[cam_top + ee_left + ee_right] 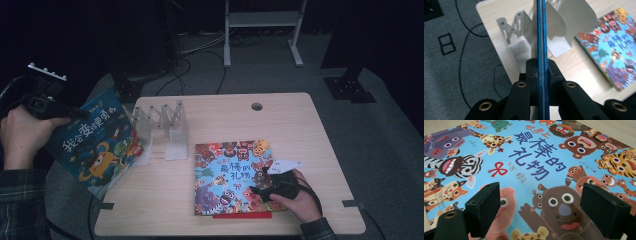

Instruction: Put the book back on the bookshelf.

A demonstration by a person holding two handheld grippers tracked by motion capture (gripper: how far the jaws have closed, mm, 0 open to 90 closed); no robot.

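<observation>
Leftmost, the left hand-held gripper (75, 114) clamps a dark blue picture book (97, 142) by its edge, holding it tilted off the worktop's (165, 200) left side, just beside the metal accordion book rack (162, 127). Farther right, a light blue animal-cover book (230, 175) lies flat on the worktop, above a red strip (242, 215). Over its right part the right hand-held gripper (265, 182) hovers, jaws apart and empty.

Our left tool (75, 114) sits raised off the counter's left edge, gripped by our left hand (22, 135), its jaws clamped tight on a thin edge, as the left gripper view shows. Our right tool (265, 182) lies low in our right hand (300, 200), jaws parted with nothing between them.
</observation>
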